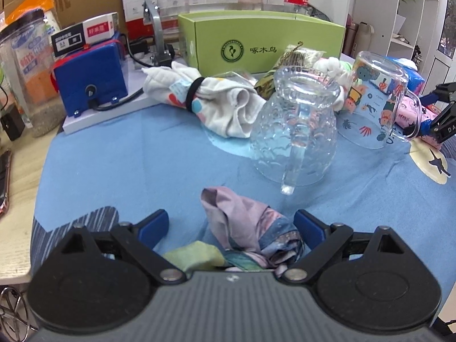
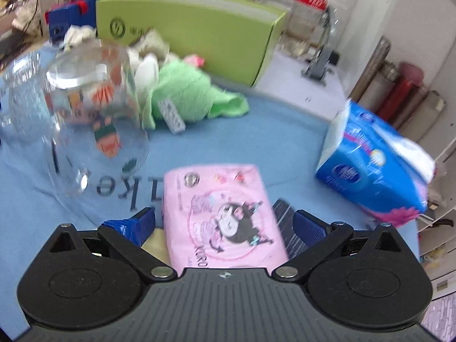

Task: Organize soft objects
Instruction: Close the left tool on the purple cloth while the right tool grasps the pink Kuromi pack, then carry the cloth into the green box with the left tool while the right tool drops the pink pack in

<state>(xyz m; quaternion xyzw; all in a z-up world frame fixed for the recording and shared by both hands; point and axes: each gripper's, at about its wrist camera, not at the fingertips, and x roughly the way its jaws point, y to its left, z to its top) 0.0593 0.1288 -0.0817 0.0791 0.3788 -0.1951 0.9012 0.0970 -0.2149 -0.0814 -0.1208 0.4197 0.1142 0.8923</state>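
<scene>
My left gripper [image 1: 232, 225] is open around a crumpled pink and blue cloth [image 1: 250, 228] lying on the blue tablecloth [image 1: 128, 165]; the right finger looks to touch the cloth. A white patterned cloth tied with a black band [image 1: 211, 102] lies further back. My right gripper [image 2: 225, 222] is open around a pink tissue pack [image 2: 222, 213] with a cartoon print; both fingers stand apart from it. It also shows at the right edge of the left wrist view [image 1: 410, 116]. A green towel [image 2: 185, 94] lies behind.
Two upturned glass vessels stand mid-table: a textured pitcher [image 1: 296, 131] and a printed mug [image 1: 379, 102], also in the right wrist view [image 2: 91, 114]. A green box [image 1: 262, 42], a blue device [image 1: 91, 77], a blue tissue pack [image 2: 376, 159] and jars ring the cloth.
</scene>
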